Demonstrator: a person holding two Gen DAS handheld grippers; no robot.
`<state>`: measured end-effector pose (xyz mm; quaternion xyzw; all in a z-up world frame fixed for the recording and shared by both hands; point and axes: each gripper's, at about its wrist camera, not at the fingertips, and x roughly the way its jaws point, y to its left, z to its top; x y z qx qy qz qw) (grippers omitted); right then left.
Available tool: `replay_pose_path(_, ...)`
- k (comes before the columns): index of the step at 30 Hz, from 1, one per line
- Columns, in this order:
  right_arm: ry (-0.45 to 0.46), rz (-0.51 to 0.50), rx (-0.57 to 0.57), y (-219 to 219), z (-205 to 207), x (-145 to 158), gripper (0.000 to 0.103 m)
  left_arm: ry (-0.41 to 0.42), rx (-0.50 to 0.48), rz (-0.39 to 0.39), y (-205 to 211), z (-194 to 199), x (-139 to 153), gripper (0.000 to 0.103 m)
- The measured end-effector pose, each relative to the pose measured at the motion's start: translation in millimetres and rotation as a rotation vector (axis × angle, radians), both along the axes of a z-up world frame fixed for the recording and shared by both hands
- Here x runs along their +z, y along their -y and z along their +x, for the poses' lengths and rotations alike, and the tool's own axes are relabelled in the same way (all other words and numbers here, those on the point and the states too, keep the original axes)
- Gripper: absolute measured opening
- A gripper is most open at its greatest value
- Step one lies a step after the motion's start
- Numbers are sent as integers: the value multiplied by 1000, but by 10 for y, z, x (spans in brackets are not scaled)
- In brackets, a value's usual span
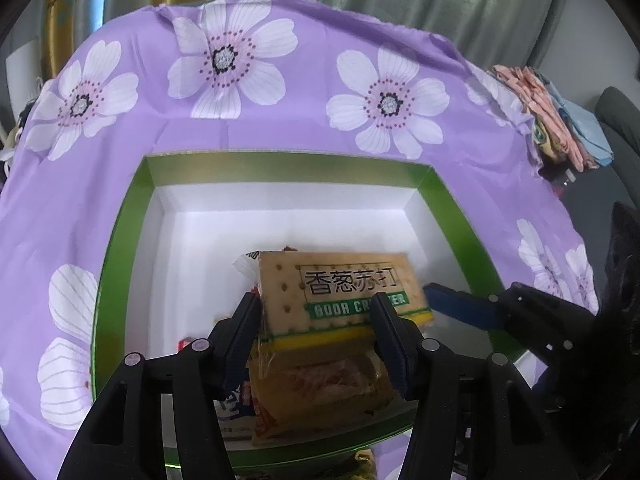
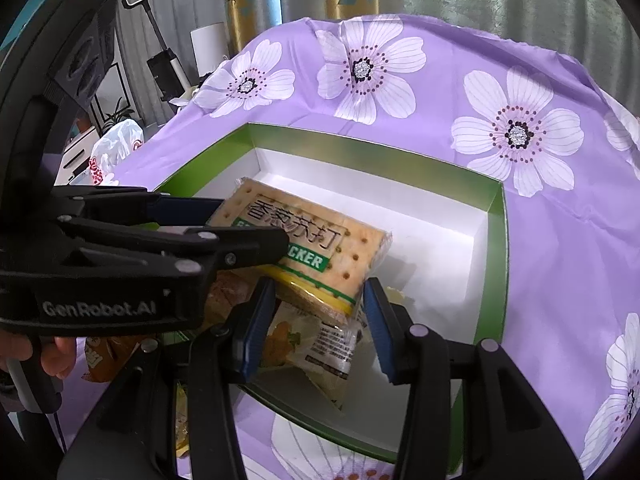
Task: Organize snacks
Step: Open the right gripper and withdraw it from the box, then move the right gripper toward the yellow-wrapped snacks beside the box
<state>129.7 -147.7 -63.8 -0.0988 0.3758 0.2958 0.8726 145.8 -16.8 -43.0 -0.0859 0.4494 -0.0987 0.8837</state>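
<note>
Green-rimmed cardboard box with white interior (image 1: pixel 132 216): open-topped, resting on a counter draped in purple cloth printed with white flowers (image 1: pixel 304 112).

Tan soda cracker packet with green band and yellow stripe (image 1: pixel 340 292): inside the box, lying tilted atop other wrapped snacks.

Orange-brown clear-wrapped snack packet (image 1: pixel 320 388): beneath the cracker packet, near the box's front wall.

Left gripper (image 1: pixel 320 344): black, blue-padded, its jaws closed on the cracker packet's sides, pointing steeply down into the box.

Right gripper (image 2: pixel 316 324): jaws partly apart, straddling the cracker packet's near end and a pale printed wrapper (image 2: pixel 320 344); whether its pads press cannot be told.

A hand (image 2: pixel 56 354) holds the left gripper's handle.
</note>
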Motion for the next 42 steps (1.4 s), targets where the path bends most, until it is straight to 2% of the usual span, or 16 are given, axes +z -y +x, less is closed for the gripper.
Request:
replay_pose_path(9, -5, 6, 0, 3, -7, 14, 49, 2, 9, 19, 1, -14, 24, 56)
replay_pose_path(14, -3, 23, -22, 42, -60, 52, 50, 15, 26, 61, 9, -69, 62, 71)
replay_pose_path(16, 2, 29, -32, 62, -97, 67, 54, 18, 29, 60, -4, -110, 90, 74)
replay_pose_path(17, 3, 33, -40, 82, -123, 81, 55, 20, 32, 62, -8, -127, 102, 80)
replay_pose_path(18, 6, 39, -48, 104, -152, 99, 57, 27, 36, 69, -12, -155, 123, 81)
replay_pose_path(22, 23, 65, -69, 192, -280, 164, 67, 44, 39, 86, -6, -263, 184, 81)
replay_pose_path(28, 34, 101, -91, 329, -542, 257, 74, 79, 43, 117, 6, -500, 301, 82)
replay_pose_path(38, 39, 123, -77, 399, -1005, 364, 75, 150, 69, 86, 1, -999, 551, 82)
replay_pose_path(42, 32, 127, -73, 407, -1171, 362, 75, 152, 72, 84, 12, -1195, 566, 82)
